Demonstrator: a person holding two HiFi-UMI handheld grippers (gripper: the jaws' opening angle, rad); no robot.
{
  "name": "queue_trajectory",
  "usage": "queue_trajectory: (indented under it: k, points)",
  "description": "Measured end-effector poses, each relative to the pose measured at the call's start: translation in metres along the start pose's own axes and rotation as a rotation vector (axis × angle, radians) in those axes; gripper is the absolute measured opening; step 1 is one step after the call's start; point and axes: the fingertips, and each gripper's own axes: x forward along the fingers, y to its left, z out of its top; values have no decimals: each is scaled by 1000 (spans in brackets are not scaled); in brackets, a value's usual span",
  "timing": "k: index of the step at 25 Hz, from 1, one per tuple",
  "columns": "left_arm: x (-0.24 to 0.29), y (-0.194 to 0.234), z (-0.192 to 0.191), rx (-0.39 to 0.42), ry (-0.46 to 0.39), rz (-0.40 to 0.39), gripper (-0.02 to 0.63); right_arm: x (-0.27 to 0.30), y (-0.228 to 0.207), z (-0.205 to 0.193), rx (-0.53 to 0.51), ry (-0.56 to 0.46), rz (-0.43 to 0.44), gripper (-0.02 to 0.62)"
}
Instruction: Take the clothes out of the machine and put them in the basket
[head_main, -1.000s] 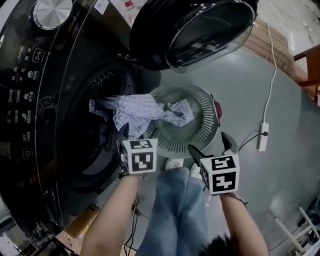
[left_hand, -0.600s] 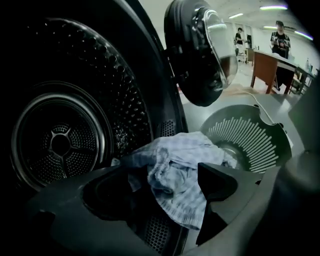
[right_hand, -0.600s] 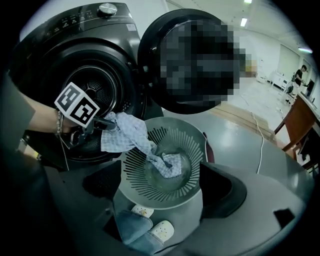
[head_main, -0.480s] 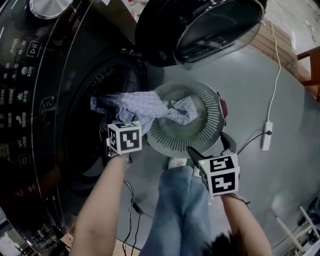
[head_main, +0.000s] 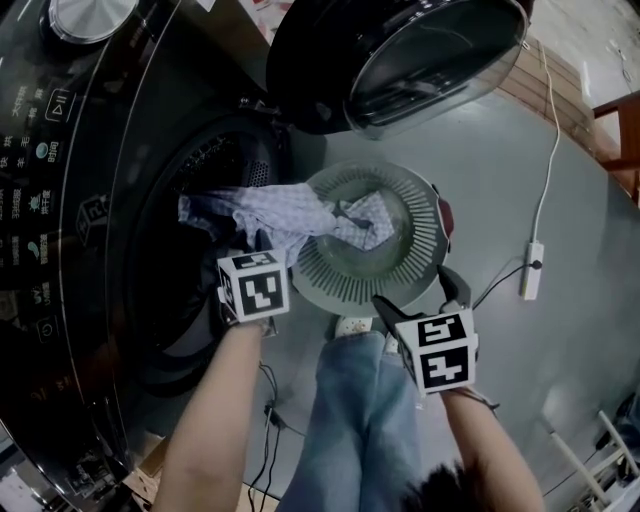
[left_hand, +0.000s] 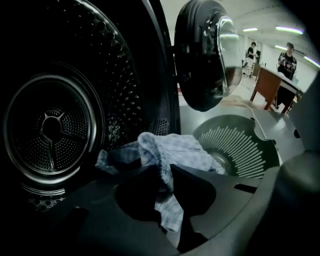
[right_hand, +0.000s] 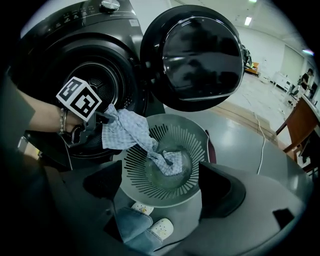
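Observation:
A light checked cloth (head_main: 285, 212) hangs out of the machine's dark drum (head_main: 195, 250) and trails into the round grey slotted basket (head_main: 410, 270) on the floor. My left gripper (head_main: 258, 250) is at the drum's mouth. Its jaws have just been closing and now pinch a fold of the checked cloth (left_hand: 165, 160); in the left gripper view the left gripper (left_hand: 162, 172) has cloth hanging down between the tips. My right gripper (head_main: 415, 292) stays open at the basket's near rim. In the right gripper view the right gripper (right_hand: 160, 170) frames the basket (right_hand: 135, 170) and holds nothing.
The machine's round door (head_main: 400, 55) stands open above the basket. The person's jeans and white shoes (head_main: 350, 326) are just below the basket. A white power strip (head_main: 527, 270) with its cable lies on the floor to the right. A wooden table (left_hand: 270, 87) and people stand far off.
The left gripper has moved left and up, from the basket's near rim to the drum's mouth, and its jaws have shut on the checked cloth. The right gripper has kept still.

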Motion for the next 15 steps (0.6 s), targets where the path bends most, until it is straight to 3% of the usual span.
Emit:
queue_trajectory:
  k: [4,15]
  points:
    - [-13,-40,10,-7,-66,-101,57,-1,-3,1,20,-6,-7,477]
    - [-53,-163,54,6,-214,-498,57,-9,-31,-10,83,0,-70,462]
